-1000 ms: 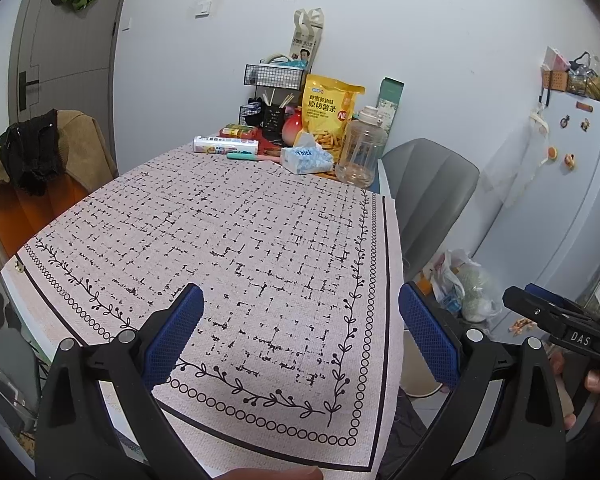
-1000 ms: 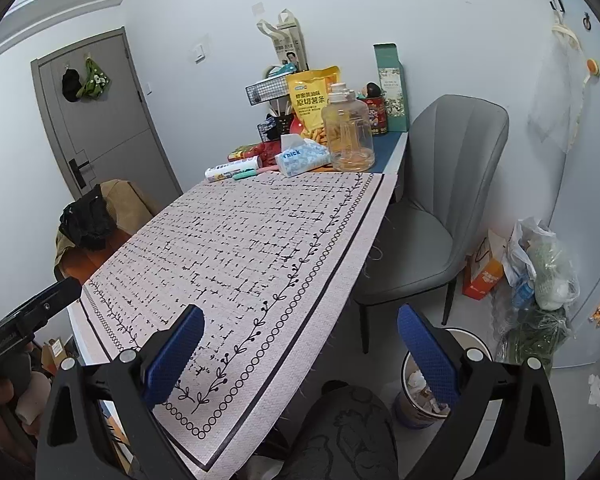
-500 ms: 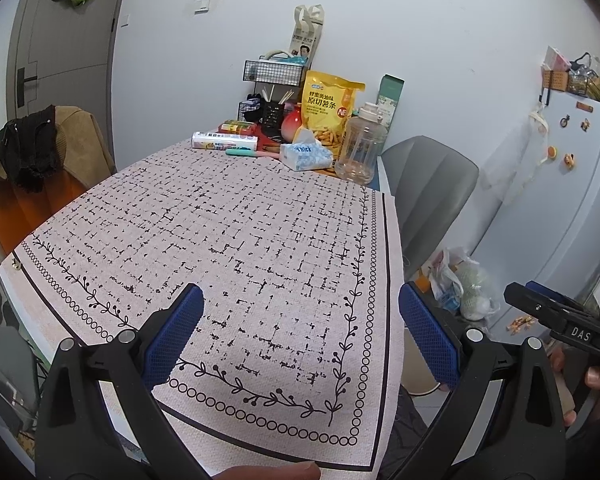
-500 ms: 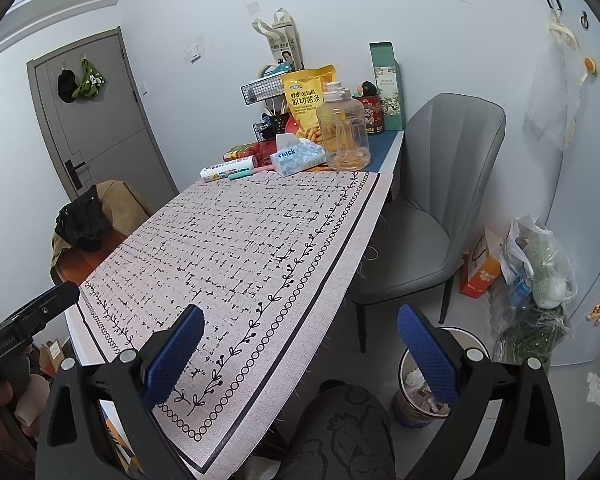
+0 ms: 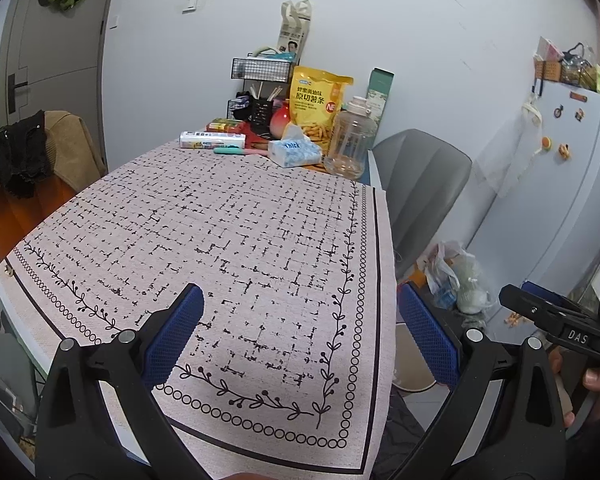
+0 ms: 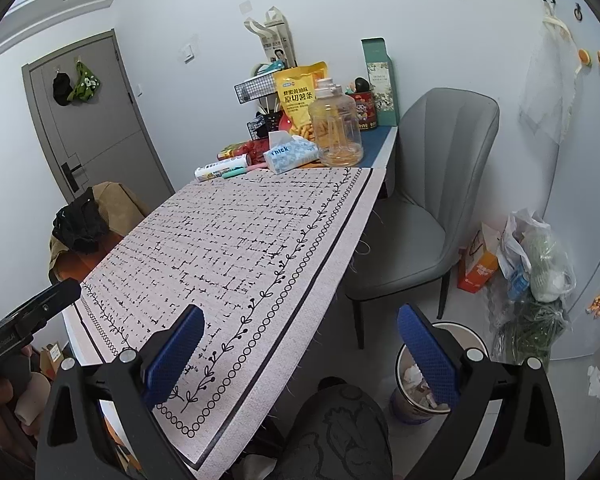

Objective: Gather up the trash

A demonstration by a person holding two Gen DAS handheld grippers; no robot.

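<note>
Here, a trash bin (image 6: pixel 432 368) stands on the floor beside the table (image 6: pixel 228 240), just in front of a grey chair (image 6: pixel 428 200), with crumpled scraps inside. The right gripper (image 6: pixel 298 350) hovers wide apart and empty, one finger over the patterned cloth's (image 5: pixel 228 240) near corner, the other above the bin. The left gripper (image 5: pixel 300 334) is likewise spread wide and empty over the cloth's near edge. The cloth's middle is bare. At the table's far end, against the wall, sit a tissue pack (image 5: pixel 295 153), a clear jug (image 5: pixel 349 142), a yellow snack bag (image 5: pixel 317 106) and a wire rack (image 5: pixel 260 70). Plastic bags (image 6: pixel 536 256) lie by the fridge (image 5: pixel 572 168).
</note>
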